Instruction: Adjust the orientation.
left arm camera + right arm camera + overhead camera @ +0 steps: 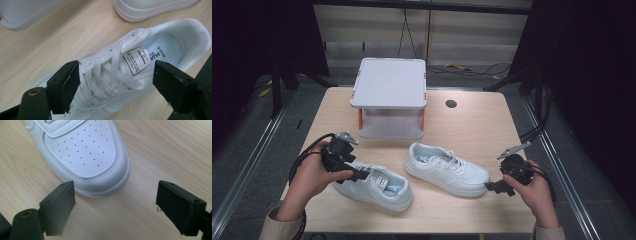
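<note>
A light wooden table (472, 125) is occupying the centre of the high view, carrying a white two-tier stand (389, 95) at upper centre. Two white sneakers are lying in the lower half: the left sneaker (382, 187) and the right sneaker (447, 169). The left gripper (116, 82) is hovering with jaws spread wide over the left sneaker's laces, gripping nothing. The right gripper (115, 207) is hanging wide open, empty, just beside the right sneaker's toe.

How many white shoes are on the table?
2. One shoe lies under the left gripper, near the front edge. The other shoe lies at the middle, its toe towards the right gripper.
</note>
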